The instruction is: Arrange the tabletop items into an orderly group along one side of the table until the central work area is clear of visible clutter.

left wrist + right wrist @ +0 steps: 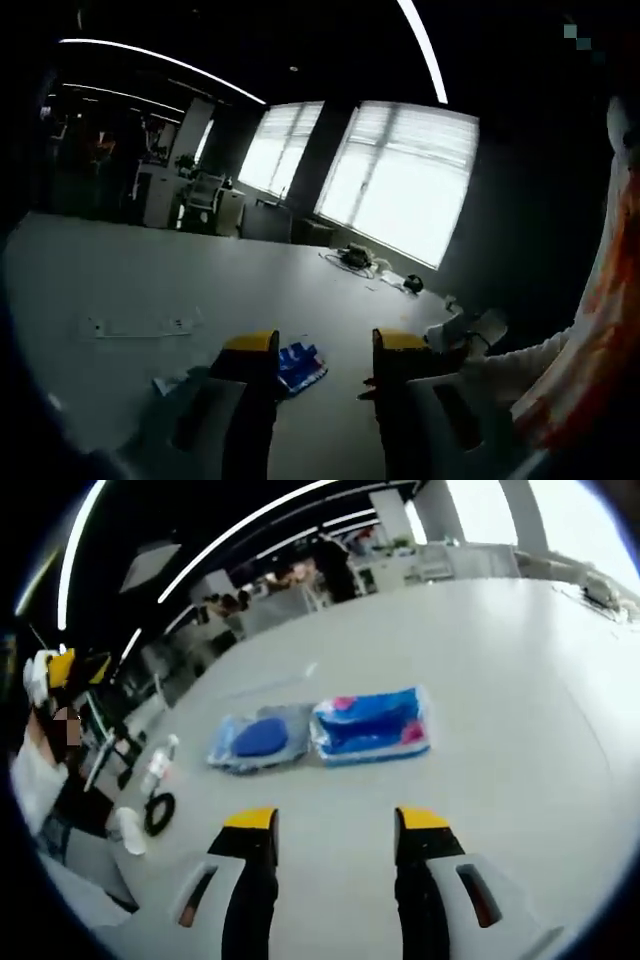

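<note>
In the right gripper view, two plastic packets lie side by side on the white table (pixel 500 660): a blue and pink one (pixel 372 725) and a clear one with a blue pad inside (pixel 252 740). My right gripper (pixel 337 825) stands open just short of them, with nothing between its yellow-tipped jaws. In the left gripper view, my left gripper (pixel 325 350) is open low over the table (pixel 200 280). A blue printed packet (pixel 300 365) lies on the surface between and beyond its jaws. A small crumpled wrapper (pixel 170 383) sits left of the left jaw.
A white power strip (pixel 135 326) lies left of the left gripper, and cables (pixel 352 258) and a dark round object (pixel 413 284) lie farther back. A water bottle (pixel 157 765) and black tape roll (pixel 158 813) sit near the table edge. A person's sleeve (pixel 590 330) shows at right.
</note>
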